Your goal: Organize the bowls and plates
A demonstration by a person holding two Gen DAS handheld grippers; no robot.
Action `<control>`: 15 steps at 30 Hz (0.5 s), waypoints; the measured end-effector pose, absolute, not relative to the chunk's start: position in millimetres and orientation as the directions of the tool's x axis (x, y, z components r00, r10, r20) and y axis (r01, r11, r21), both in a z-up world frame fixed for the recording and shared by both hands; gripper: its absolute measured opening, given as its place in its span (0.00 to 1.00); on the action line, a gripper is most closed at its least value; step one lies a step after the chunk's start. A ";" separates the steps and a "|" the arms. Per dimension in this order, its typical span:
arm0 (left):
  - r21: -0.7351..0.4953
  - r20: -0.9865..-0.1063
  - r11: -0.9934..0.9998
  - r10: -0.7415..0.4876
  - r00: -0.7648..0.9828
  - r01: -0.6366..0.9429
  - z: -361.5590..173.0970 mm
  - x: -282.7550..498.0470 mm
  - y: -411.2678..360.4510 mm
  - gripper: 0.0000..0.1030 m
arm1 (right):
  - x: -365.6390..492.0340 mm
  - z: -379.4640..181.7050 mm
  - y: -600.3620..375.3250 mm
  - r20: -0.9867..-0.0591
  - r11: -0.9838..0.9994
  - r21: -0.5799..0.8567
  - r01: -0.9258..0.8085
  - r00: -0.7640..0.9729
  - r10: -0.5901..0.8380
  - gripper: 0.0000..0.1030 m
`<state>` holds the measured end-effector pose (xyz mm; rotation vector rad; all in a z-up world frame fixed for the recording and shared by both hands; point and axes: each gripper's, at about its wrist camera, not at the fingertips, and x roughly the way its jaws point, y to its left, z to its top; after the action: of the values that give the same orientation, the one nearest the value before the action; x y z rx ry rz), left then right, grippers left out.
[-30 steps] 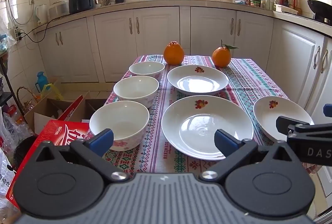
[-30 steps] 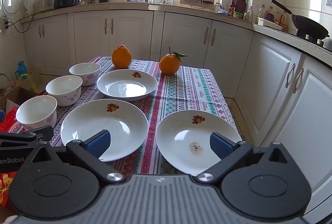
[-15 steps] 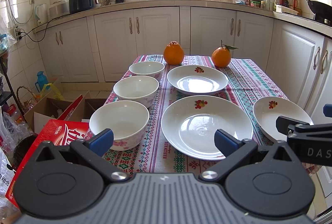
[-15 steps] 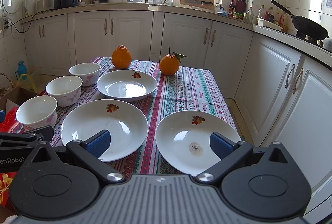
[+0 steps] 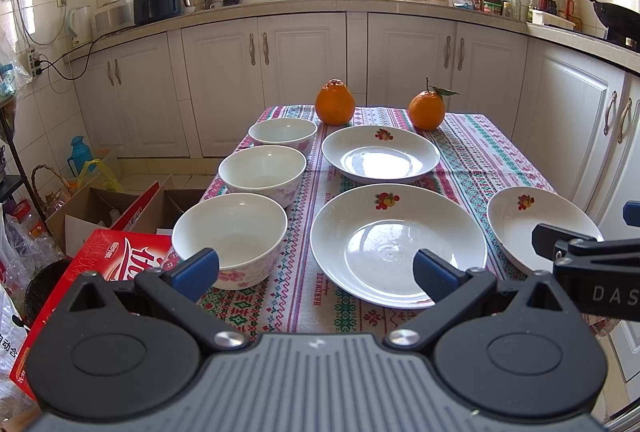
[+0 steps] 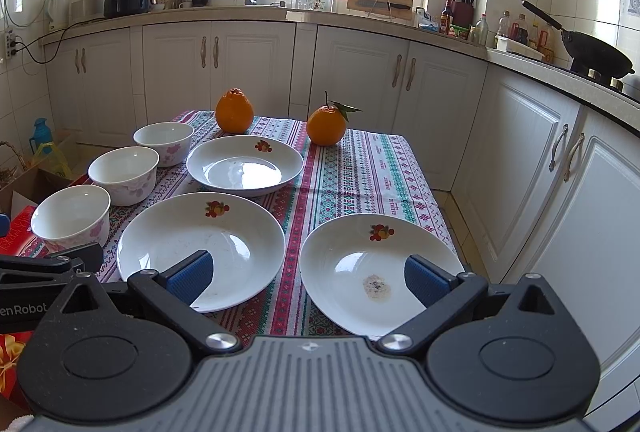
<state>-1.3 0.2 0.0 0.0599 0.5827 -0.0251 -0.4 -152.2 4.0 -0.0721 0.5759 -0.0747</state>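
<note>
While level, both tongs (image 5: 316, 268) (image 6: 306, 276) agape.

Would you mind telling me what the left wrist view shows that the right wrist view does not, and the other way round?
Only the left wrist view shows the open cardboard box on the floor. Only the right wrist view shows the speckled stain in the near right plate. Both show three bowls, three plates, two oranges, and the striped tablecloth; the left gripper and right gripper are open.
</note>
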 end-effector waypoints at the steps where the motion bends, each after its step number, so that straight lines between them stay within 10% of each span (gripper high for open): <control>1: 0.050 -0.550 0.998 -0.007 0.835 0.041 -0.1 -1.3 0.2 0.99 | -0.4 4.0 -152.2 -0.541 0.995 -0.090 0.050 0.836 -0.091 1.00; 15: 0.044 -0.551 0.998 -0.007 0.834 0.037 0.4 -2.3 0.0 0.99 | -0.8 4.8 -152.8 -0.540 0.995 -0.089 0.048 0.837 -0.089 1.00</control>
<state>-2.3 0.0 0.4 0.0535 0.5834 -0.0232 -0.8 -152.8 4.8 -0.0732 0.5752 -0.0723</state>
